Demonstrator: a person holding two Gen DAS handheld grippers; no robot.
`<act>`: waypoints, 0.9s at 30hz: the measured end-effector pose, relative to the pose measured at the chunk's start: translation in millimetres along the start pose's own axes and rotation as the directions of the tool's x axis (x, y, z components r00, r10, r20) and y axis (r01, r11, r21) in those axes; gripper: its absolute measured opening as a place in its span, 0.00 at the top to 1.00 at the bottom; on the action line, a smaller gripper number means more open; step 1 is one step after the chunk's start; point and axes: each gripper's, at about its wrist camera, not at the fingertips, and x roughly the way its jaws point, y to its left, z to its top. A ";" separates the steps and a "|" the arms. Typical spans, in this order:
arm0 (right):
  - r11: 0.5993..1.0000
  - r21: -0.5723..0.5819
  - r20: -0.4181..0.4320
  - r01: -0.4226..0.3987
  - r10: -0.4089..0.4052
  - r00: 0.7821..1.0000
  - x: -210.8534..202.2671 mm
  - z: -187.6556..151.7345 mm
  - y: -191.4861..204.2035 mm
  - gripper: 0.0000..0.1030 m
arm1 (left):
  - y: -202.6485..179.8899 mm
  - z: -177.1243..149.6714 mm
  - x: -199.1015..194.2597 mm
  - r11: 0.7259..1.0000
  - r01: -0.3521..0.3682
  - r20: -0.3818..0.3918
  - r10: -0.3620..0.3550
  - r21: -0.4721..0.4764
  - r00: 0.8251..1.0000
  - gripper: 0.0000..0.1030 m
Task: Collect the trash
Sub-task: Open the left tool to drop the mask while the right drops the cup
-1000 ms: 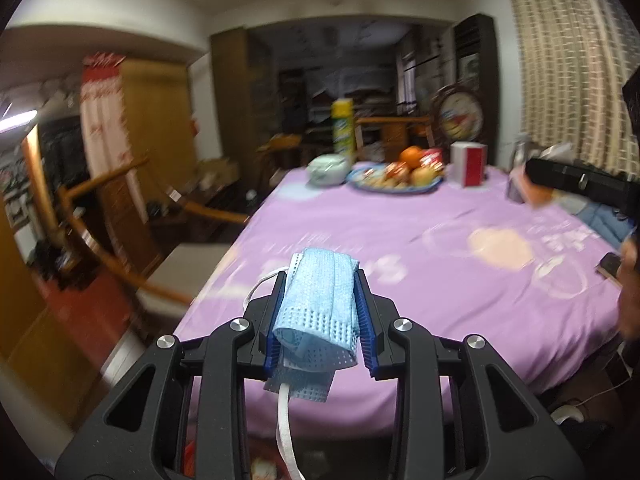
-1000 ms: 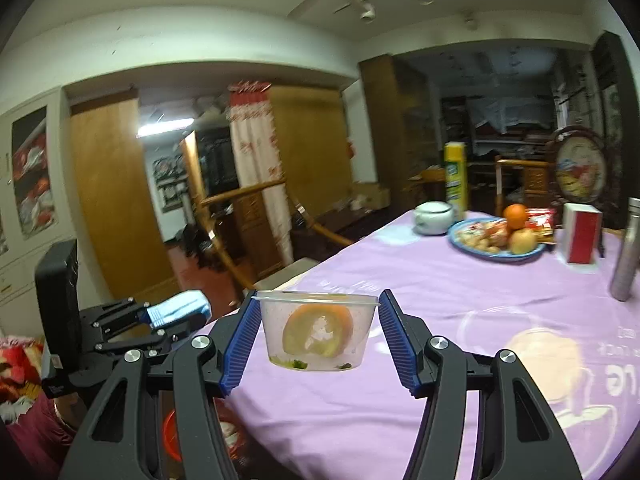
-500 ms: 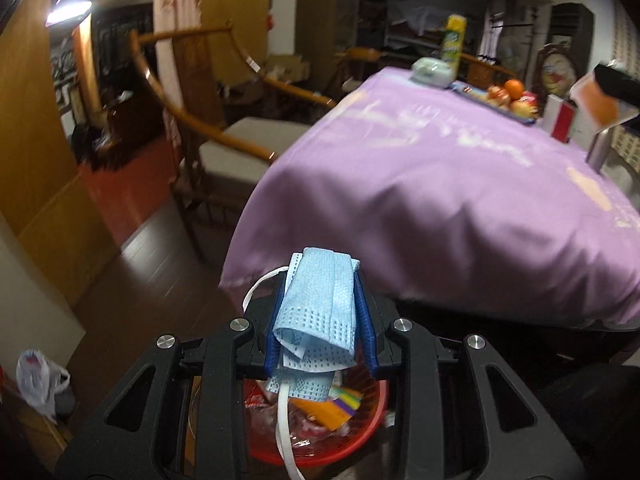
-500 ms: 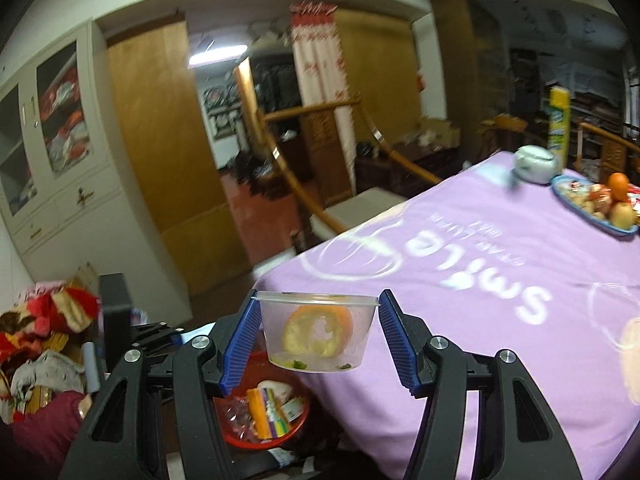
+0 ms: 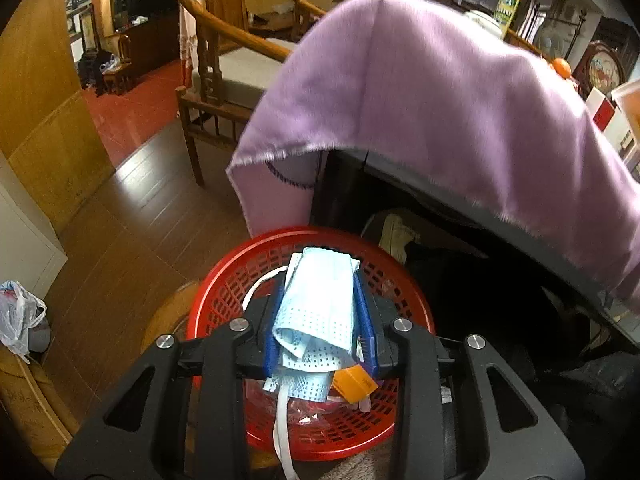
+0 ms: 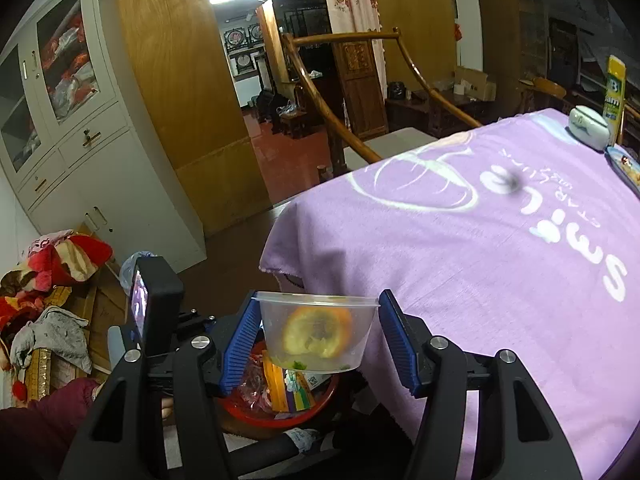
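A pale blue face mask (image 5: 316, 316) sits folded between the blue pads of my left gripper (image 5: 320, 280). Its white ear loop dangles below. The jaws are opening, with the mask still caught between them. Directly under it stands a red mesh basket (image 5: 224, 292) on the floor, holding wrappers and other trash. My right gripper (image 6: 318, 320) is shut on a clear plastic cup (image 6: 316, 344) containing an orange peel and green scraps. It hangs over the table corner, above the same red basket (image 6: 320, 404).
A table under a purple cloth (image 6: 480, 240) overhangs the basket on the right. A wooden chair (image 5: 216, 52) stands behind it. A white cabinet (image 6: 80, 140) and a pile of clothes (image 6: 48, 280) are on the left. A plastic bag (image 5: 18, 316) lies on the wood floor.
Both grippers have swung down off the table top toward the floor. The left one now hangs over the red basket, and the right one has followed to the table corner.
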 end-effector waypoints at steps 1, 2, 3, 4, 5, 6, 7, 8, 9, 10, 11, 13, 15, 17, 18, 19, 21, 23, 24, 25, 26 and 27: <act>1.000 0.002 -0.003 -0.002 0.002 1.000 1.3 0.5 -0.6 0.42 | -0.8 -1.5 1.3 1.000 -0.007 -0.006 0.007 0.005 1.000 0.60; 1.000 0.004 -0.004 -0.002 0.002 1.000 1.3 -0.4 -1.5 0.42 | -1.5 -2.5 1.4 1.000 -0.013 -0.007 0.013 0.006 1.000 0.52; 1.000 0.007 -0.005 -0.002 0.003 1.000 0.4 -1.6 -2.7 0.42 | -2.7 -2.8 -0.3 1.000 -0.016 -0.006 0.016 0.006 1.000 0.45; 1.000 0.009 -0.006 -0.003 0.003 1.000 -0.2 -2.4 -2.9 0.42 | -3.3 -3.2 -2.4 1.000 -0.018 -0.001 0.018 0.007 1.000 0.42; 1.000 0.011 -0.007 -0.004 0.004 1.000 -0.5 -3.8 -3.3 0.42 | -4.8 -2.9 -3.4 1.000 -0.019 0.002 0.019 0.008 1.000 0.39; 1.000 0.013 -0.007 -0.004 0.004 1.000 -0.5 -4.7 -3.4 0.42 | -5.6 -2.5 -5.5 1.000 -0.021 0.007 0.021 0.009 1.000 0.38; 1.000 0.014 -0.008 -0.004 0.004 1.000 -1.7 -6.0 -3.3 0.42 | -6.8 -2.0 -7.3 1.000 -0.025 0.012 0.025 0.010 1.000 0.38; 1.000 0.014 -0.008 -0.005 0.005 1.000 -1.7 -5.7 -3.2 0.42 | -7.2 -0.6 -10.7 0.999 -0.032 0.021 0.032 0.011 0.999 0.37; 1.000 0.014 -0.006 -0.005 0.006 1.000 -2.0 -5.5 -3.0 0.42 | -7.4 1.3 -13.0 0.999 -0.038 0.030 0.038 0.010 0.999 0.35; 1.000 0.014 -0.004 -0.006 0.006 1.000 -3.2 -6.1 -3.1 0.42 | -7.1 2.5 -18.0 0.999 -0.047 0.043 0.046 0.008 0.998 0.34; 1.000 0.013 0.000 -0.007 0.007 1.000 -5.2 -6.4 -2.3 0.42 | -6.8 5.3 -20.2 0.999 -0.053 0.051 0.053 0.008 0.997 0.32; 1.000 0.012 0.008 -0.007 0.007 1.000 -7.6 -5.6 -0.6 0.42 | -5.4 9.7 -28.4 0.997 -0.075 0.075 0.074 0.006 0.994 0.30; 1.000 0.010 0.017 -0.006 0.006 1.000 -11.3 -5.9 0.0 0.42 | -2.8 14.7 -34.3 0.996 -0.089 0.090 0.088 0.001 0.992 0.27; 1.000 0.010 0.028 -0.006 0.006 1.000 -15.8 -5.6 0.9 0.42 | 3.1 21.5 -46.5 0.995 -0.103 0.117 0.104 -0.019 0.988 0.23; 1.000 0.009 0.034 -0.007 0.007 0.999 -18.2 -5.6 1.6 0.42 | 6.2 25.1 -55.0 0.994 -0.109 0.134 0.112 -0.034 0.985 0.19; 1.000 0.008 0.038 -0.009 0.008 0.999 -20.0 -5.7 2.6 0.42 | 11.9 29.6 -65.8 0.992 -0.116 0.157 0.123 -0.055 0.980 0.17; 1.000 -0.003 0.041 -0.018 0.019 0.999 -21.6 -6.0 6.4 0.42 | 18.7 33.6 -82.2 0.988 -0.126 0.189 0.140 -0.086 0.972 0.10; 0.999 -0.022 0.025 -0.038 0.039 0.999 -16.6 -6.9 13.2 0.42 | 29.1 38.2 -99.1 0.983 -0.132 0.221 0.157 -0.124 0.963 0.07; 0.998 -0.028 0.013 -0.048 0.048 0.999 -12.5 -7.3 16.1 0.42 | 32.2 39.1 -103.0 0.982 -0.132 0.225 0.160 -0.135 0.961 0.07; 0.998 -0.033 0.001 -0.058 0.058 0.998 -8.8 -7.6 18.2 0.42 | 35.7 40.1 -105.7 0.981 -0.130 0.227 0.161 -0.145 0.961 0.07; 0.996 -0.041 -0.023 -0.077 0.076 0.997 -0.6 -8.1 22.8 0.42 | 38.5 40.8 -106.5 0.980 -0.127 0.223 0.159 -0.153 0.962 0.07; 0.994 -0.049 -0.047 -0.094 0.091 0.995 7.9 -8.3 26.7 0.42 | 41.9 41.8 -105.0 0.980 -0.127 0.216 0.159 -0.157 0.963 0.07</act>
